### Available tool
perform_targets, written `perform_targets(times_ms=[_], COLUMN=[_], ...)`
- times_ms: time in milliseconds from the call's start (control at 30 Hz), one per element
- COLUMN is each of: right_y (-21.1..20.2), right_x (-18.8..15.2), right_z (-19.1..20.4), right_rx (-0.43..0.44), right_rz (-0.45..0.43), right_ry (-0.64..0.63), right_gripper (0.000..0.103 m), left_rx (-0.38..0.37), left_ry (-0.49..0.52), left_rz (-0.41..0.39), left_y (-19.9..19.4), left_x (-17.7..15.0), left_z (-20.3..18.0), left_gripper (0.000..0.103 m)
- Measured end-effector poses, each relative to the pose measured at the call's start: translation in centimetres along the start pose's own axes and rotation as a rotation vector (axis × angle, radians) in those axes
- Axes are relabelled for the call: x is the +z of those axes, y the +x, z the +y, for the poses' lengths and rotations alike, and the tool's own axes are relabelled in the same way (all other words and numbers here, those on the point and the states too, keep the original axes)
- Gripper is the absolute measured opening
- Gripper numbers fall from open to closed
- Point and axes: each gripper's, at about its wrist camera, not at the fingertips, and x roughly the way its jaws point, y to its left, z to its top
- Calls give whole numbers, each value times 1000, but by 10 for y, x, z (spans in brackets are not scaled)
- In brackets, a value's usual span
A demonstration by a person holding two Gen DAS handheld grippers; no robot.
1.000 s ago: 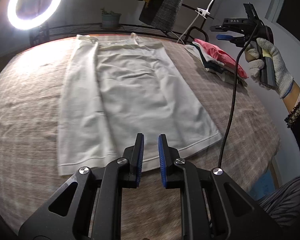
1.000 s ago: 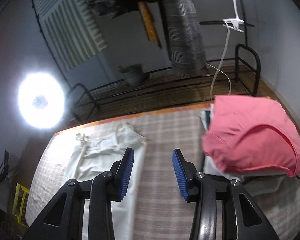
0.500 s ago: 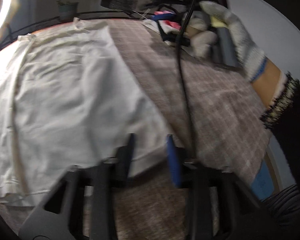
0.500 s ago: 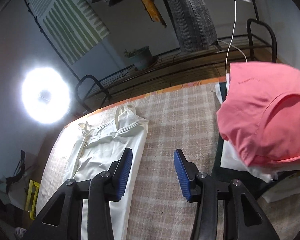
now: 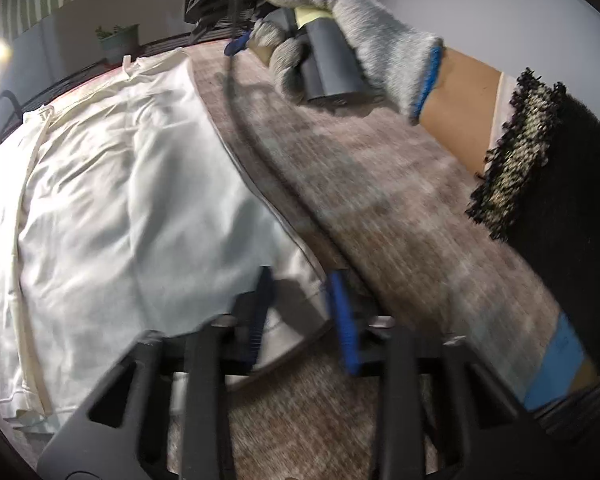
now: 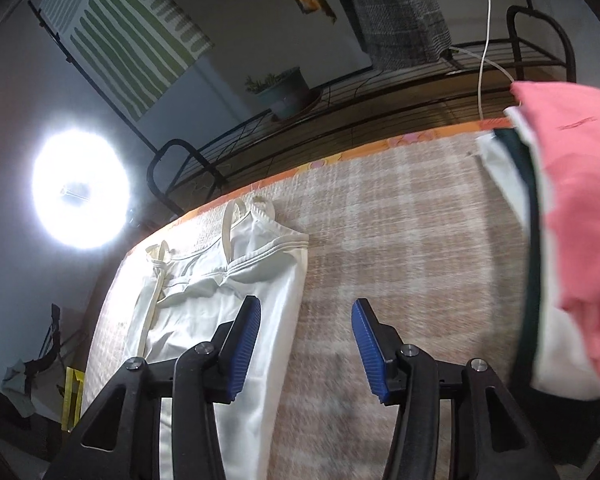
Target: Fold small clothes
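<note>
Plaid bench [image 6: 400, 220]: left tongs [image 5: 300, 274] just closing, pads apart, straddle white garment's [image 5: 120, 200] near corner; right tongs [image 6: 306, 302] just opening, empty, above its side edge.

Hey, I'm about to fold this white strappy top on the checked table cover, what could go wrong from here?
1. The left gripper, whose jaws have just been closing, has only the hem corner of the white strappy top between them; so shallow a bite may slip when lifted.
2. The black cable runs right beside that edge, close to the fingers; it could be pinched or drag the cloth.
</note>
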Motion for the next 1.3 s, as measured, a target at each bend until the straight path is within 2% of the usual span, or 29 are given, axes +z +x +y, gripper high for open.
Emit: perform_targets(times_ms=[33,267,333,400,433,467,500,733,967,1133,1300], right_y=[6,42,50,57,61,62,62,48,49,73,118], right_x=[1,11,15,18,19,20,21,32,38,31,15], right_z=[1,7,12,13,14,15,17,51,110,149,178], right_rx=[2,10,-11,-19,-22,-27,-31,-61,-155,-169,-219], right_rz=[5,32,40,53,62,65,67,40,56,90,162], right_ry=[5,44,29,23,21,19,15,-49,-155,-217,-292], right_gripper=[51,50,46,24,19,7,2,0,0,0,0], left_rx=[-8,-74,-86,-99,-102,-107,-111,-144,-141,-116,-98], left_ry=[-16,-99,-123,-149,-157,-167,-175,-273,-426,-501,-568], left_rz=[0,-1,-6,-11,-15,-21,-26,-72,-121,-127,-99], left_y=[1,-7,-9,-11,-13,-17,-20,-45,-76,-83,-76], left_x=[1,1,1,2,1,0,0,-8,-30,-46,-60], left_z=[3,18,22,28,29,29,30,57,97,123,144], left_gripper=[8,5,5,5,5,5,4,4,4,4,4])
